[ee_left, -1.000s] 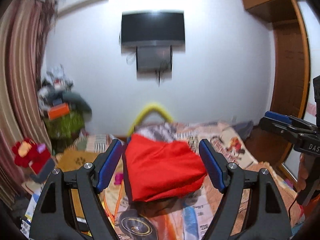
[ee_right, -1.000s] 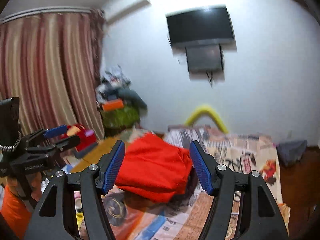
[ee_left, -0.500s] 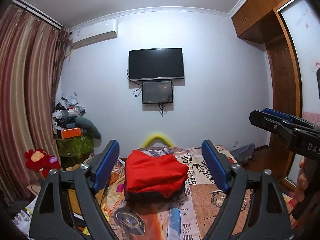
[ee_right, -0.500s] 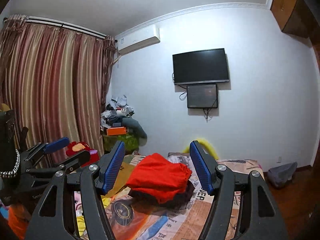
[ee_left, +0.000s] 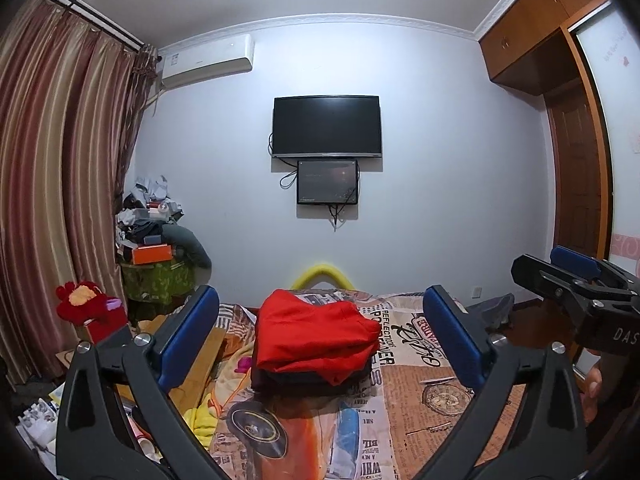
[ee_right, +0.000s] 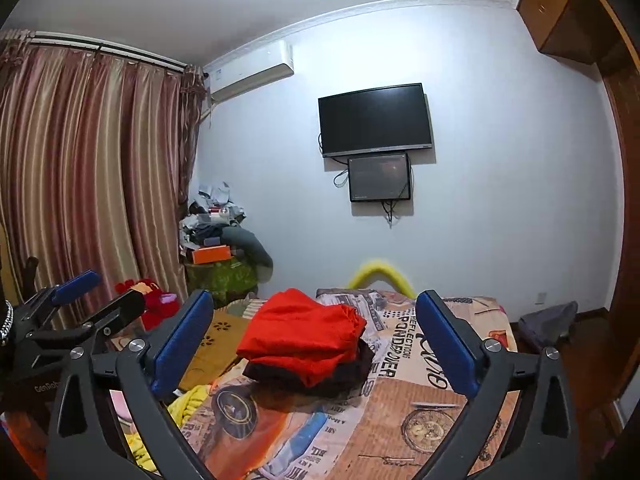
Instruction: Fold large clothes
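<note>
While both tools hover above the bed (ee_left: 420,396):
Left gripper (ee_left: 320,340): spread wide, holding nothing.
Right gripper (ee_right: 314,344): spread wide, holding nothing.
Red garment (ee_left: 316,336): folded atop dark clothing (ee_right: 340,380).

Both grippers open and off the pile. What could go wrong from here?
1. The folded red garment overhangs the dark folded garment beneath it on one side; a nudge might slide it off or undo the fold.
2. The stack sits near the left edge of the newspaper-print bedsheet, beside floor clutter; a push that way might tip it off.
3. The left gripper and right gripper are close together, so they may collide on re-approach.
</note>
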Demonstrator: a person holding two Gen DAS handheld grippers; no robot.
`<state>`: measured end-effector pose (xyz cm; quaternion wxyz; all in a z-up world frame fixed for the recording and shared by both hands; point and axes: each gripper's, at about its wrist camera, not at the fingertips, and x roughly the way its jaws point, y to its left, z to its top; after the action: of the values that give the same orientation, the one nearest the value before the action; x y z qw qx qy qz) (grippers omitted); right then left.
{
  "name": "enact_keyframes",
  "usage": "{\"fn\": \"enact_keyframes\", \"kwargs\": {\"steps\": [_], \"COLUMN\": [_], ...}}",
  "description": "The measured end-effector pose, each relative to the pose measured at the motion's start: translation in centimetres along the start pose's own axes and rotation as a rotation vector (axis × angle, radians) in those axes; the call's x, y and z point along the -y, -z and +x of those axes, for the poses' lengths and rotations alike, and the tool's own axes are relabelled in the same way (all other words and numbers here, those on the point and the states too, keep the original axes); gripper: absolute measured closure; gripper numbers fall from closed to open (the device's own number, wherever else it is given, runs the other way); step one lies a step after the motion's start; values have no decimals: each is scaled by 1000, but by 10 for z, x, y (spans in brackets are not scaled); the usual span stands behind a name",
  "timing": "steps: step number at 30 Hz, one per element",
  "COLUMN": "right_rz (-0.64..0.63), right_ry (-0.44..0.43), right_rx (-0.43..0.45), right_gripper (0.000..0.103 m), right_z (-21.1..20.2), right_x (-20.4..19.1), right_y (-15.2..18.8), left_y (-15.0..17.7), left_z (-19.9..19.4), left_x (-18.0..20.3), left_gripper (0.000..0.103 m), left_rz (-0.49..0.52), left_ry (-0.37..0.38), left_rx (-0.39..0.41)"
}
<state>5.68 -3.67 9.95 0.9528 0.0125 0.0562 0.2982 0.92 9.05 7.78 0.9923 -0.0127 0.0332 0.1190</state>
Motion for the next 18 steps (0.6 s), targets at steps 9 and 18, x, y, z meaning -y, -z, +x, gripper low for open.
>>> {"fn": "enact_keyframes", "kwargs": {"steps": [9,18], "right_rz": [-26,-22], "right_ry": [17,21], "right_rx": [-4,-21], "right_gripper": [1,1], "right_z": [-14,-14], "right_x": [-3,-3], "right_y": [11,14], "left_y": [8,12], "left_z": [5,9], "left_x": [2,-2], "left_gripper": [0,0], "left_rz": [5,-8], "left_ry": [6,3], "left_rx": [-17,-31]}}
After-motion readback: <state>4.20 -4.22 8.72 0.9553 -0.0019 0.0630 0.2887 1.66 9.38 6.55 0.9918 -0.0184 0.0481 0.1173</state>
